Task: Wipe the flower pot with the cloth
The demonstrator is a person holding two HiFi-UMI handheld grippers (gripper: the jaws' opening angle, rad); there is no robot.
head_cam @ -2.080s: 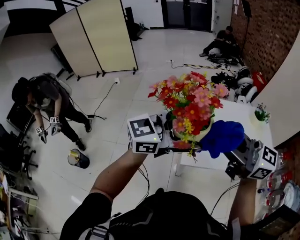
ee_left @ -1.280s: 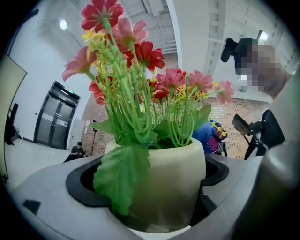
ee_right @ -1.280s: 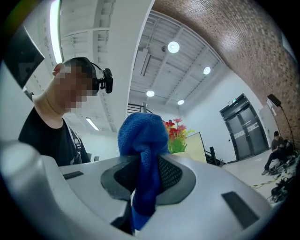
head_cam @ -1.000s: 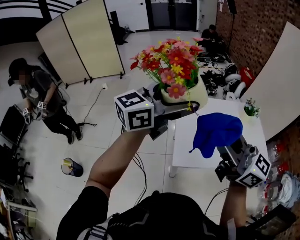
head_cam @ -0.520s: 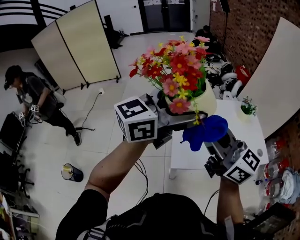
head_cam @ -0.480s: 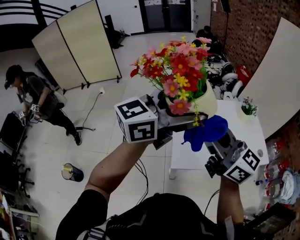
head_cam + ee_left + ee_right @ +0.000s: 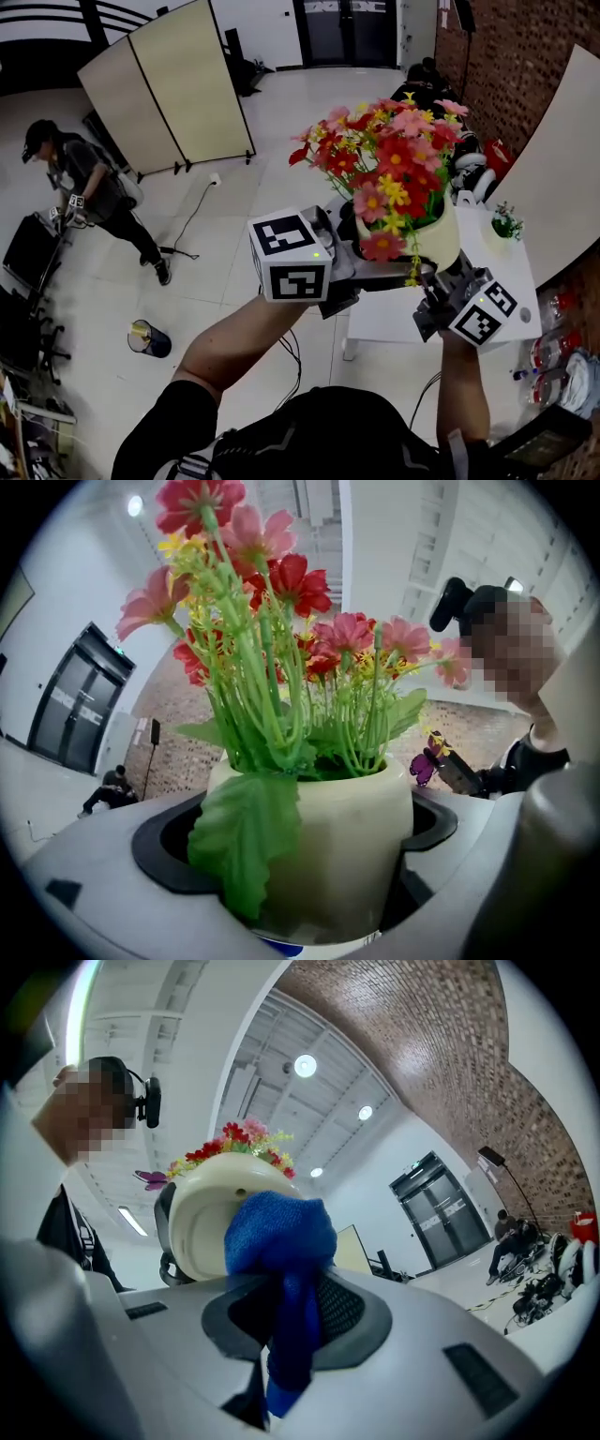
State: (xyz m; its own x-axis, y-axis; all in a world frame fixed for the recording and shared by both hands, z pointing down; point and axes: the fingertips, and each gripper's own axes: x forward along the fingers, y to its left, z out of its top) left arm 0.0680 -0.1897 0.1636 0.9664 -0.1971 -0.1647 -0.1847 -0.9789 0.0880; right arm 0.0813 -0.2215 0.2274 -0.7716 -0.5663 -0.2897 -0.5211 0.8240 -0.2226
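Observation:
A cream flower pot [image 7: 441, 242] full of red, pink and yellow flowers [image 7: 389, 159] is held up in the air, well above the floor. My left gripper [image 7: 394, 272] is shut on the flower pot [image 7: 342, 846], one jaw on each side of its lower wall. A green leaf [image 7: 246, 841] hangs over the rim. My right gripper [image 7: 439, 283] sits just under the pot, shut on a blue cloth [image 7: 281, 1241]. The bunched cloth presses against the pot's rounded underside [image 7: 208, 1218]. In the head view the pot hides the cloth.
A white table [image 7: 389, 317] stands below the grippers, with a small potted plant [image 7: 506, 225] at its far corner. A beige folding screen [image 7: 178, 84], a standing person [image 7: 84, 183] and a small bin [image 7: 150, 339] are at the left. A brick wall [image 7: 511, 56] rises at the right.
My right gripper has carried the blue cloth up and in under the pot, where the head view no longer shows it. The pot and left gripper shifted slightly right and down.

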